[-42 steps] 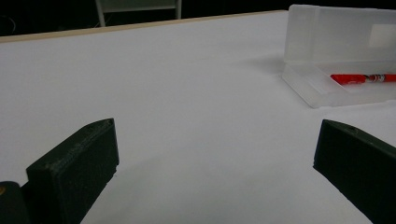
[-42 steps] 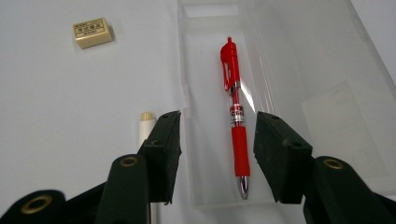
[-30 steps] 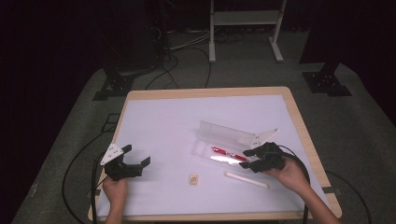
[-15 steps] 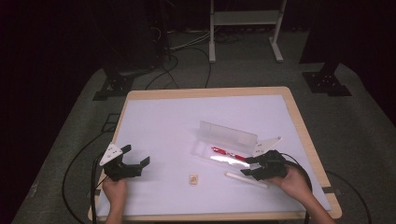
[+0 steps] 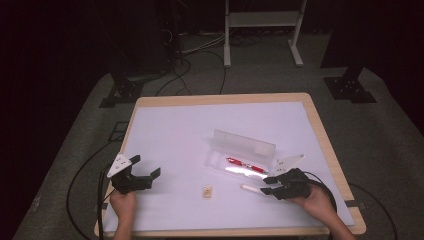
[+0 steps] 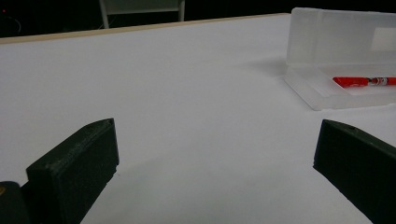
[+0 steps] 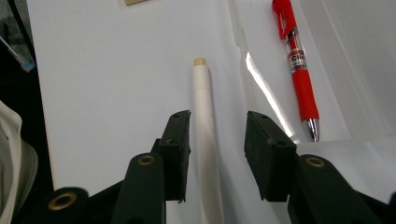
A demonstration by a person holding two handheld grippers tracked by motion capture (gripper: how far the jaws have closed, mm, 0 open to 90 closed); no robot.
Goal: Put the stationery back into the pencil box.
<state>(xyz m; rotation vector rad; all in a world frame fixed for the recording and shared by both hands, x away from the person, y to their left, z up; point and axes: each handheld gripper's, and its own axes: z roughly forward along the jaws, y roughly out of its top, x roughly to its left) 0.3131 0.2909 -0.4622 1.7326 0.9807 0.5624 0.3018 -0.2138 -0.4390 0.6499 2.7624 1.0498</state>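
One pen (image 7: 295,56) already lies in the open case (image 5: 243,146). The white stick (image 7: 205,135) is left on the table (image 5: 170,135) just beside the case, straddled by the right tongs (image 7: 217,154), whose jaws have just been closing but do not yet pinch it. The left tongs (image 6: 215,163) are held spread, well apart.

A red pen (image 7: 297,65) lies in a clear case (image 5: 243,156); the white pen (image 7: 205,135) has a tan tip.

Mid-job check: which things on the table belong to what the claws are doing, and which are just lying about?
In the job: white pen between the right claw jaws, which have just been closing; open clear case; red pen inside it.
Lying about: small tan piece; idle left claw.
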